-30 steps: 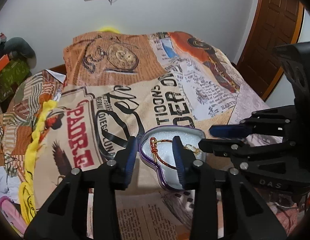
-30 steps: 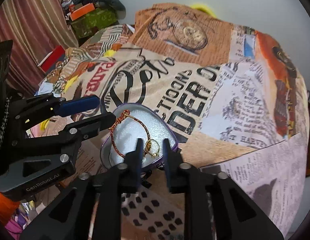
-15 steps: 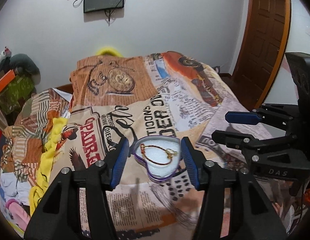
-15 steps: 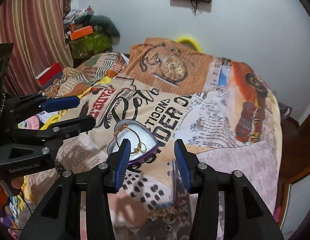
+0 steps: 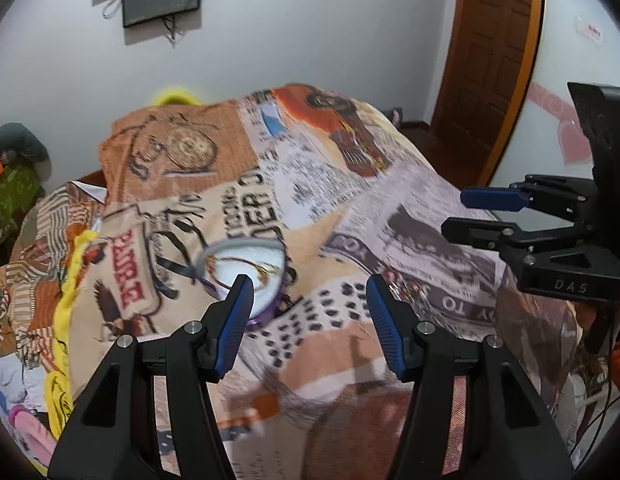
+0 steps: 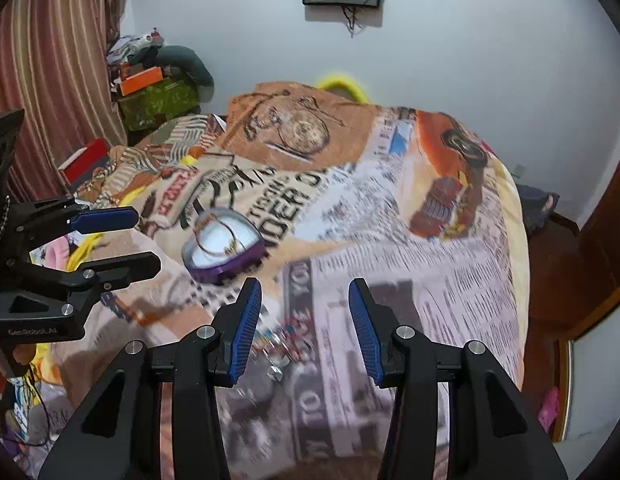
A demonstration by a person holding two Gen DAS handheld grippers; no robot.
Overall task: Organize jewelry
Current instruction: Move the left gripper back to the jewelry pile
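Both grippers, left (image 5: 307, 296) and right (image 6: 305, 300), were released, empty; the loose jewelry (image 6: 283, 342) at lower centre needed a slow, low pinch.

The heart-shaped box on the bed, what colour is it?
The box has a purple wall and white padding inside; the right wrist view shows it best.

Both handheld tools now sit raised and back from the purple heart-shaped tin box (image 5: 245, 276), which a second ago filled the space at their tips. The left gripper (image 5: 310, 304), half-spread before, stands wide apart above the newspaper-print bedspread (image 5: 350, 208). The right gripper (image 6: 305, 312), then pinched nearly together at the tin's edge, is spread wide too (loose beaded jewelry (image 6: 283, 340) now shows between its fingers).
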